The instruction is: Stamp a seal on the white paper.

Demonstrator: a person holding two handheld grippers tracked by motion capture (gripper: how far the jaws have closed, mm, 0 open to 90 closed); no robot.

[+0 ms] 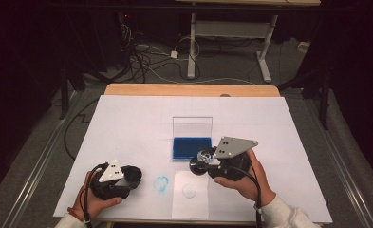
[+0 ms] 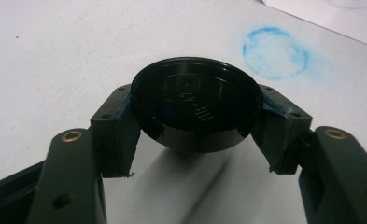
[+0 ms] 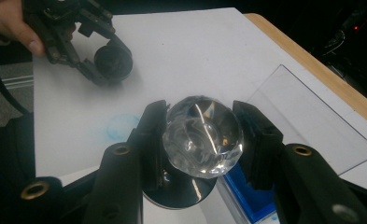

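Left gripper [image 2: 195, 135] jaws grip black cap [image 2: 195, 105] | right gripper [image 3: 200, 140] jaws grip faceted stamp [image 3: 202, 137] near blue pad [image 1: 191, 147]

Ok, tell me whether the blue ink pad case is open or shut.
Open. The blue ink pad case has its clear lid standing upright behind the exposed blue pad, beside the right hand-held gripper.

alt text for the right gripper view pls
The right gripper clamps a clear faceted crystal knob above a blue ink pad. Beyond, the left gripper holds a round black cap over the white table.
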